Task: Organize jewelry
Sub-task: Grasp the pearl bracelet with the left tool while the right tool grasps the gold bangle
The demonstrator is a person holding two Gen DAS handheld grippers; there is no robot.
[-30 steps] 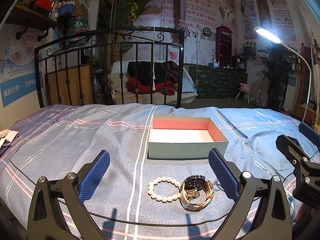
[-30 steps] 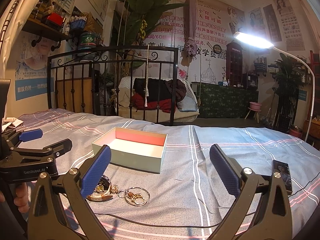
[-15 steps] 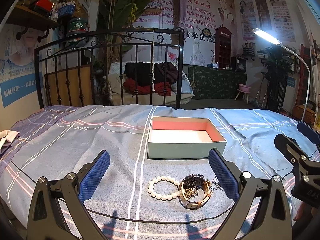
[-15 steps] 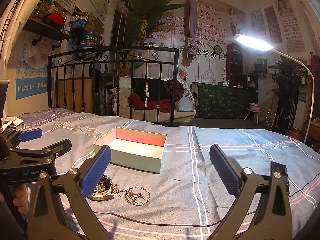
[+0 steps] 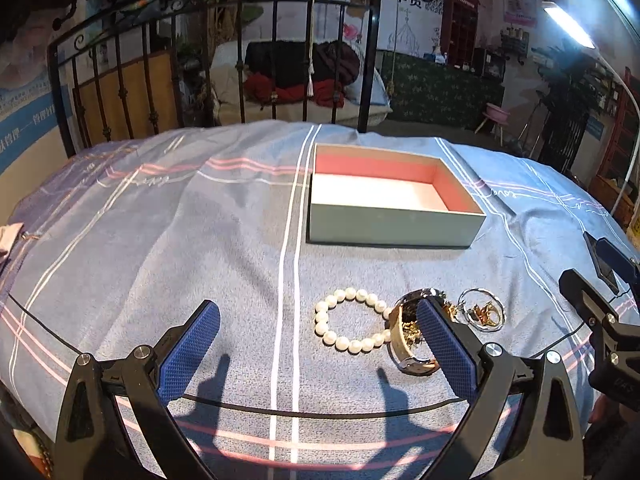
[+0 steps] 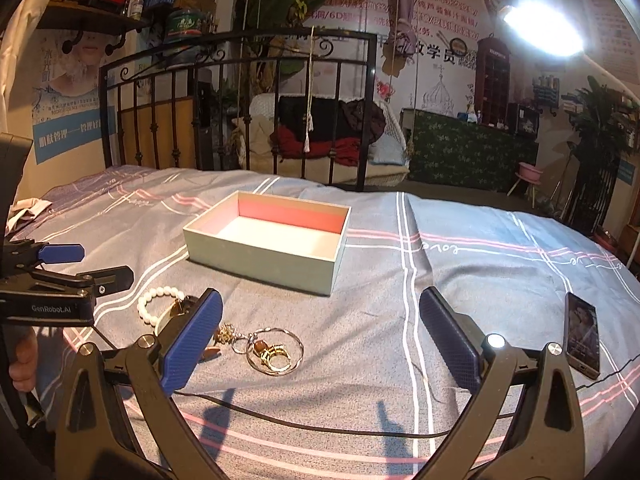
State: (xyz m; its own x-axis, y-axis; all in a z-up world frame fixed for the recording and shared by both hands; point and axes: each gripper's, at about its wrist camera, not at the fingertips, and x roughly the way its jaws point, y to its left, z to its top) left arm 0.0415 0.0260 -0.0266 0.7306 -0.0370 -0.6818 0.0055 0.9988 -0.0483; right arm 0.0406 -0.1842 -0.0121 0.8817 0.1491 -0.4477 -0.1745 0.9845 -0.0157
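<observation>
An open pale green box (image 5: 394, 200) with a pink and white inside stands on the bed; it also shows in the right wrist view (image 6: 266, 246). In front of it lie a white pearl bracelet (image 5: 349, 322), a beige-strapped watch (image 5: 406, 344) and a silver hoop with gold rings (image 5: 482, 315). In the right wrist view the pearl bracelet (image 6: 154, 300) and the hoop with rings (image 6: 274, 354) lie near my left fingertip. My left gripper (image 5: 316, 344) is open above the bracelet and empty. My right gripper (image 6: 320, 336) is open and empty, right of the hoop.
The bed has a blue striped sheet (image 5: 200, 220) and a black iron headboard (image 5: 224, 60). A phone (image 6: 582, 336) lies on the sheet at the right. A black cable (image 6: 320, 426) runs across the sheet's near side. A lit lamp (image 6: 540, 30) hangs at upper right.
Both grippers have tilted down and moved closer to the jewelry. The left gripper's right finger now overlaps the watch in view. Nothing has been taken hold of.
</observation>
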